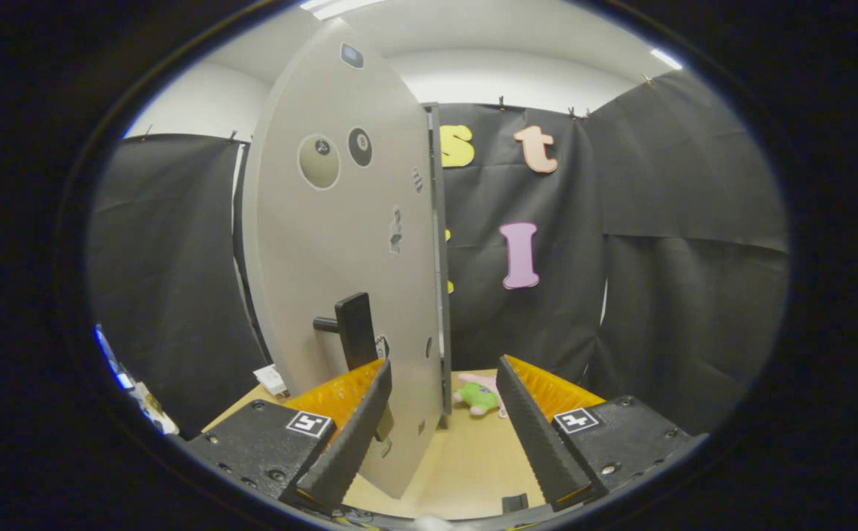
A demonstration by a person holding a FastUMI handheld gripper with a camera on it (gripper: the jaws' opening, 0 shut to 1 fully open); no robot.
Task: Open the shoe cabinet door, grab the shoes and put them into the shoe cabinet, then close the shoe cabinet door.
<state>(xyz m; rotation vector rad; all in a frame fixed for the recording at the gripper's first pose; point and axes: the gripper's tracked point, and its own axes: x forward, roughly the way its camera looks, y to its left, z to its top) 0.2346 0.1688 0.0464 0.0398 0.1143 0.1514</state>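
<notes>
Now my gripper [443, 435] gapes wide, empty; cabinet door [340, 243] edge between fingers, black handle [355, 332] at 11 o'clock.

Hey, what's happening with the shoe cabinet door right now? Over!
Hand-held gripper open, gripping nothing. Cabinet door swung open, its edge between the fingers, black handle just ahead. Green plush toy on floor beyond.
</notes>
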